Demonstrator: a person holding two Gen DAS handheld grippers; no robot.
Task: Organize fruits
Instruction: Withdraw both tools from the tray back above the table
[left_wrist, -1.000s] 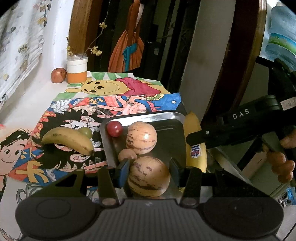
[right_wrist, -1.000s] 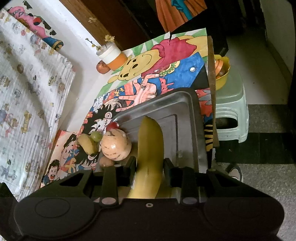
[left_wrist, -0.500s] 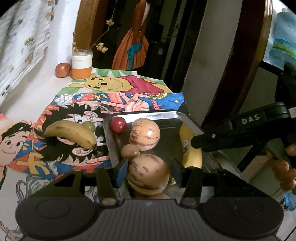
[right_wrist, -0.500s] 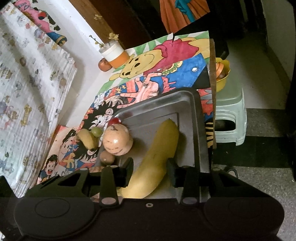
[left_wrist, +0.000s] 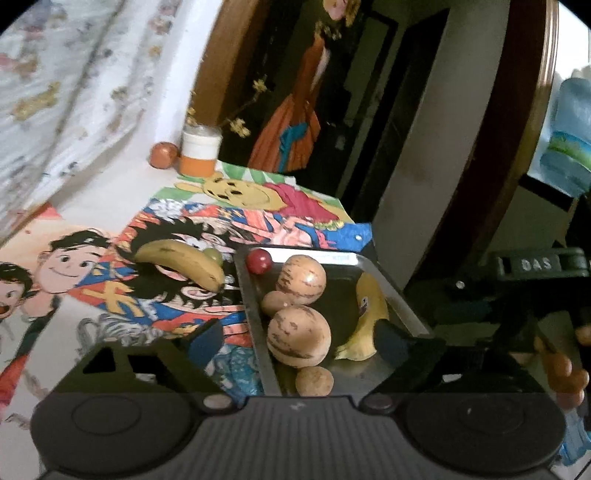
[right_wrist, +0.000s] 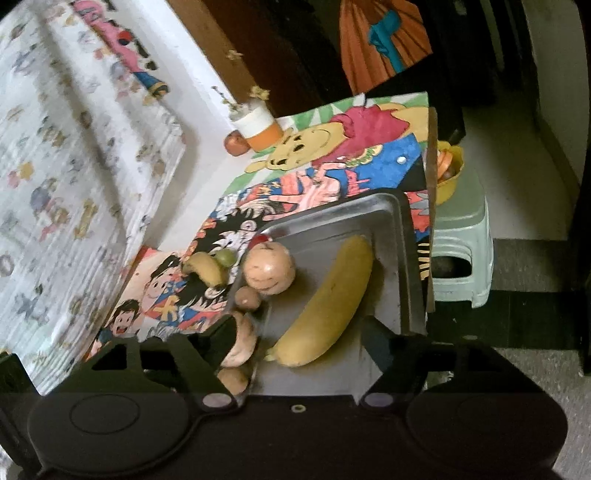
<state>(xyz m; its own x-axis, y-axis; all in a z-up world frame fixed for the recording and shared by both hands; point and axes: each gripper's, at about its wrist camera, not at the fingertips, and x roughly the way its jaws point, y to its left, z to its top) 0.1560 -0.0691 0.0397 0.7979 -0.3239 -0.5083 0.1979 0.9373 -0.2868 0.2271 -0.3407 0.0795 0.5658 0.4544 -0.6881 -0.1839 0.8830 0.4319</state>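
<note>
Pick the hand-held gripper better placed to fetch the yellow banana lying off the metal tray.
Left, probably. The yellow banana on the cartoon mat lies on the left side of the metal tray, nearest the open, empty left hand-held gripper. The right hand-held gripper faces the tray.

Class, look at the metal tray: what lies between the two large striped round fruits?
In the left wrist view, a small brown fruit sits between the far striped fruit and the near striped fruit, toward the tray's left wall.

Both grippers (left_wrist: 299, 341) (right_wrist: 301, 332) just opened, empty.
</note>
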